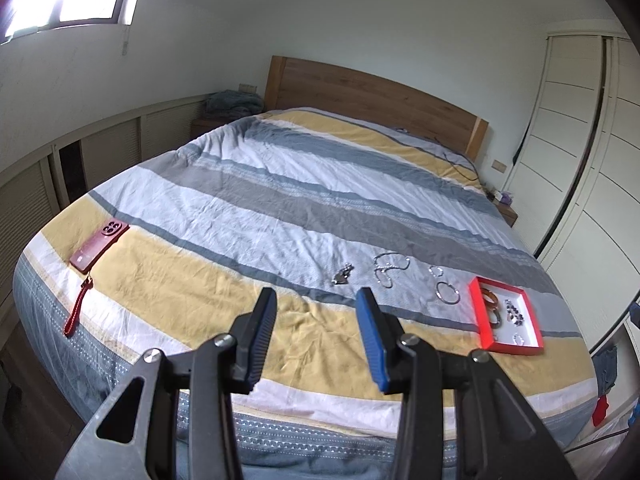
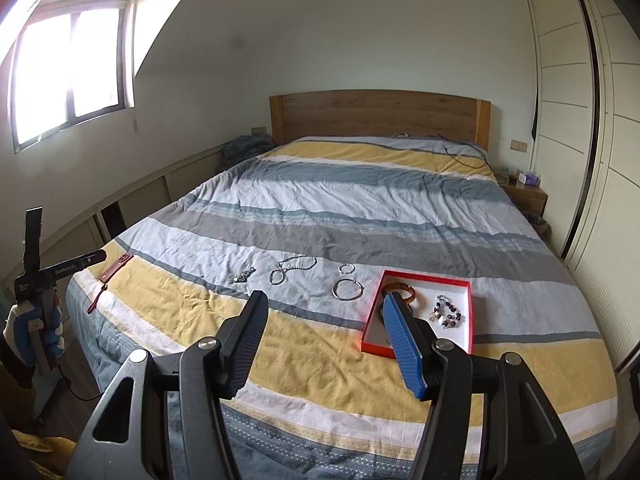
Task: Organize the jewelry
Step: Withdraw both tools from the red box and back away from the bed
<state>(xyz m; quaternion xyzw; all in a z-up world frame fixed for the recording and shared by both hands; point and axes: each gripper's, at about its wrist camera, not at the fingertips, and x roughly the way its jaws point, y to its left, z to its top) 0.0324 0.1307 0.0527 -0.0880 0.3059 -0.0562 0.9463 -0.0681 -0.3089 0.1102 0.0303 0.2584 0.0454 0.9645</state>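
Loose jewelry lies on the striped bedspread (image 1: 280, 208): a silver pendant (image 1: 343, 274), a chain necklace (image 1: 390, 266), a small bracelet (image 1: 436, 271) and a silver bangle (image 1: 448, 293). To their right a red-walled box (image 1: 480, 312) holds amber bangles and a beaded bracelet (image 1: 514, 312). My left gripper (image 1: 316, 300) hovers open and empty above the bed's near edge, short of the pendant. In the right wrist view my right gripper (image 2: 325, 300) is open and empty too, and its blue finger overlaps the box (image 2: 424, 277). The silver bangle (image 2: 348, 289) and the necklace (image 2: 292, 266) lie just beyond.
A red phone (image 1: 100, 246) with a red wrist strap (image 1: 78, 308) lies at the bed's left corner. A gloved hand (image 2: 24, 328) holds the other tool at the left edge. The wooden headboard (image 2: 380, 116) stands at the far end. Wardrobe doors (image 2: 580, 120) run along the right.
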